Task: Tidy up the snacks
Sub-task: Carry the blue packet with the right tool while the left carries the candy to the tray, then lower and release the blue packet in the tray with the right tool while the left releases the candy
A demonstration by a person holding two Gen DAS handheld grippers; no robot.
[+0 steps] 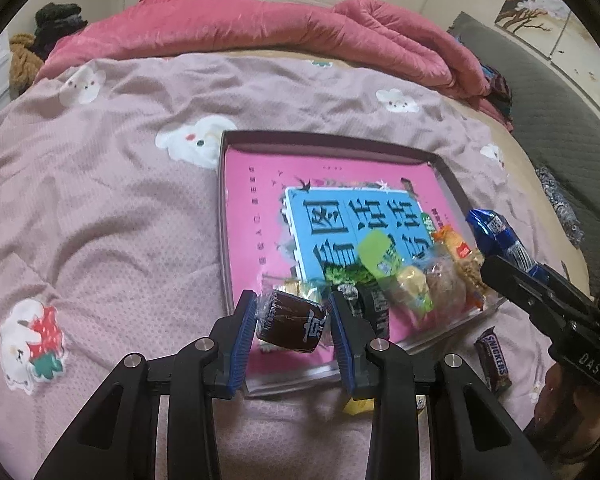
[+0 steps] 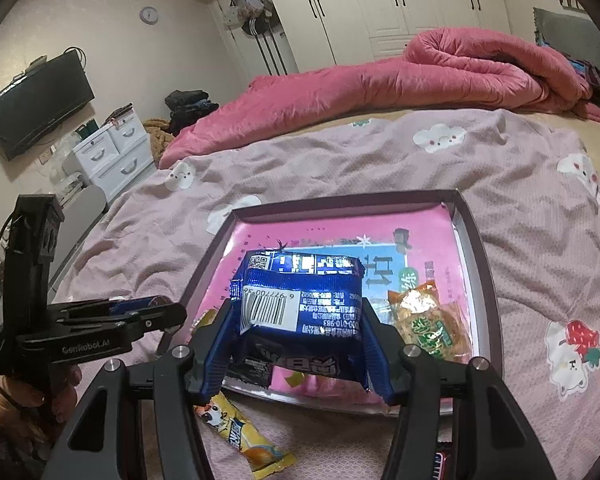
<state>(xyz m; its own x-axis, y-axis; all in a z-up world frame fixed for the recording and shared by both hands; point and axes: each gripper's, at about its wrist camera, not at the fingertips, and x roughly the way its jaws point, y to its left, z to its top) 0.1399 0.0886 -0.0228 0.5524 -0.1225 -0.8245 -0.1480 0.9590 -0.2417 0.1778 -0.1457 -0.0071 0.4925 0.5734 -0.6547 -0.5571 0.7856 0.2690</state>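
Note:
A shallow tray point(image 1: 452, 178) with a pink printed bottom lies on the bed; it also shows in the right wrist view point(image 2: 486, 280). Several wrapped snacks point(image 1: 428, 280) lie in its near right corner. My left gripper point(image 1: 294, 316) is shut on a dark brown wrapped snack point(image 1: 290, 322) and holds it over the tray's near left corner. My right gripper point(image 2: 298, 324) is shut on a blue snack packet point(image 2: 300, 300) above the tray's near edge; the packet also shows in the left wrist view point(image 1: 500, 236).
A Snickers bar point(image 1: 494, 360) lies on the bedspread right of the tray. A yellow snack packet point(image 2: 240, 436) lies on the bedspread in front of the tray. A rolled pink quilt point(image 1: 300, 28) lies across the far side of the bed. A white drawer chest point(image 2: 108, 152) stands at the left.

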